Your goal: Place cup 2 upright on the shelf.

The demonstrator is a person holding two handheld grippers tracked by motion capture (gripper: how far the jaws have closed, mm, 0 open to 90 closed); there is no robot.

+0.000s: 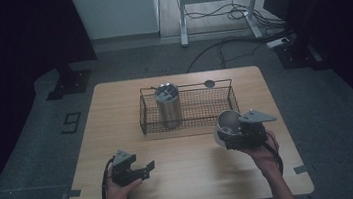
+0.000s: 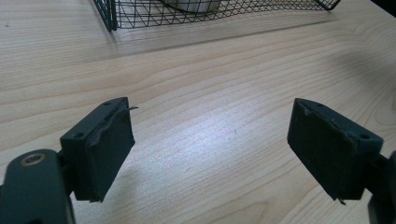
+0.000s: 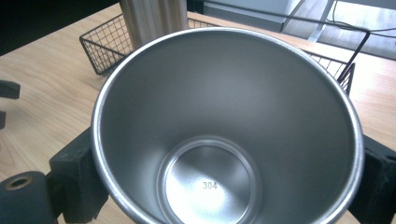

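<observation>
Steel cup (image 1: 227, 124) clamped in the right gripper (image 1: 233, 134), held off the table just in front of the wire basket (image 1: 206, 108) — not in yet. One tumbler (image 1: 168, 105) already stands inside the basket. Left gripper (image 1: 147, 167) sits well in front of the basket, jaws apart and empty.

Left claw (image 1: 147, 169) sits low with jaws wide apart, while right claw (image 1: 229, 132) clamps the steel cup (image 3: 224, 116).

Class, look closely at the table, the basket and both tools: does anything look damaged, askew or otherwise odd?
Yes. In the left gripper view, the left tool has worn pads: the rubber edges are frayed, with a thin strip peeling off the top. The basket and both cups look fine.
</observation>
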